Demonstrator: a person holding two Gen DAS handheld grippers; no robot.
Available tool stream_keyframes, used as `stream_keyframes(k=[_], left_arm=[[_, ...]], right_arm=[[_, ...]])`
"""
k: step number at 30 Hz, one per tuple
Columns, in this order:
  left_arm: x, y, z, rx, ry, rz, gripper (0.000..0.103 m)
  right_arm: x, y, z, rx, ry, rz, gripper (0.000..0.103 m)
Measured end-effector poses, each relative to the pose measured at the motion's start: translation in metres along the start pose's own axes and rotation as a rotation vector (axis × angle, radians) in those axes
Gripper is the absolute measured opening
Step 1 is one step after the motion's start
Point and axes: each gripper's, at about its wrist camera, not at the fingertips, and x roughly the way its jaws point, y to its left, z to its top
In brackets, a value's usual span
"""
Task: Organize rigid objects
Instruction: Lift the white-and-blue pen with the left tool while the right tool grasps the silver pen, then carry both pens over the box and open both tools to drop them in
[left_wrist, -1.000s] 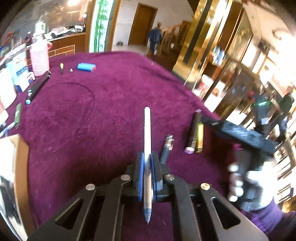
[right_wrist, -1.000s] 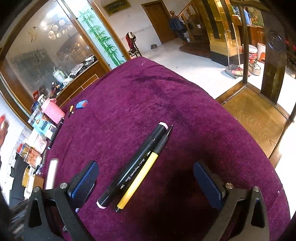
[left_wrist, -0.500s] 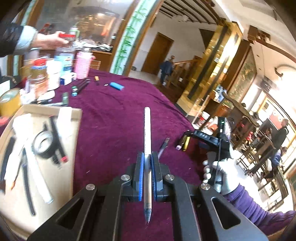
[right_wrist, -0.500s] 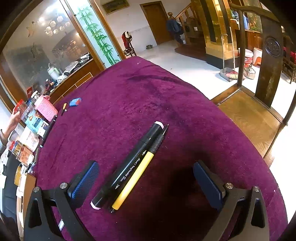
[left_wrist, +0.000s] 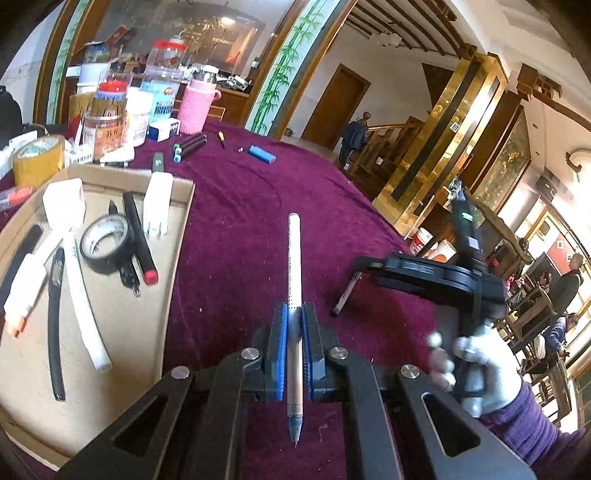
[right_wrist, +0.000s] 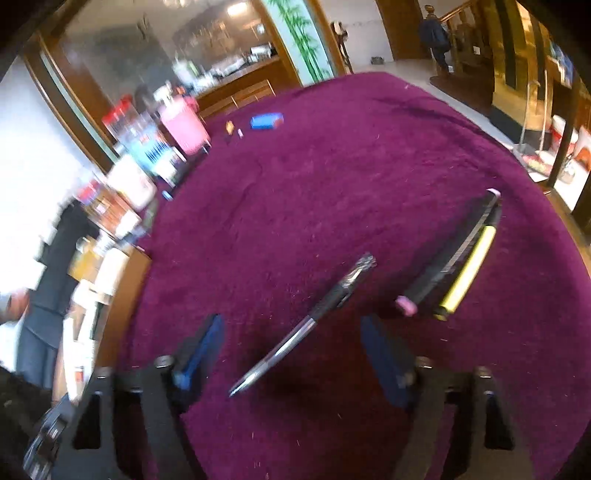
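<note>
The left gripper (left_wrist: 294, 325) is clamping the white pen (left_wrist: 294, 295) between its pads; the right gripper (right_wrist: 291, 343), fingers apart, is straddling a silver-black pen (right_wrist: 306, 325) lying on the tablecloth (right_wrist: 332, 184).

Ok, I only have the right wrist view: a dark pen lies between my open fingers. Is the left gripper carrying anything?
Observer: Yes. The left gripper is shut on a white pen, writing tip pointing back at the camera.
Operator: Any container near it?
Observer: A cardboard tray lies on the cloth to its left, holding a black tape roll, among other things.
</note>
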Motion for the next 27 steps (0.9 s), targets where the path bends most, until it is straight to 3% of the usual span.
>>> stream_keyframes(k=[2,7,11,14,21,27], left_arm=[[0.0,0.003,-0.002,-0.01,0.004,0.0,0.007],[-0.003,0.008,0.0,-0.004,-0.004,0.006,0.007],[-0.012,0.013,0.002,-0.016,-0.027,0.01,0.007],[-0.018,0.015,0.002,-0.027,-0.042,0.016,0.007],[-0.037,0.032,0.009,-0.075,-0.077,0.057,0.007],[-0.051,0.06,0.014,-0.133,-0.103,0.124,0.007]], right_arm=[[0.022,0.009,0.0,-0.019,0.039,-0.063,0.067],[0.034,0.03,-0.007,-0.146,-0.017,-0.243,0.06],[0.026,0.016,-0.008,-0.125,-0.043,-0.243,0.023],[0.02,-0.003,-0.002,-0.063,-0.033,-0.158,0.011],[0.001,-0.02,-0.002,0.062,-0.04,0.112,0.011],[-0.007,0.003,-0.003,0.063,-0.018,0.294,0.011]])
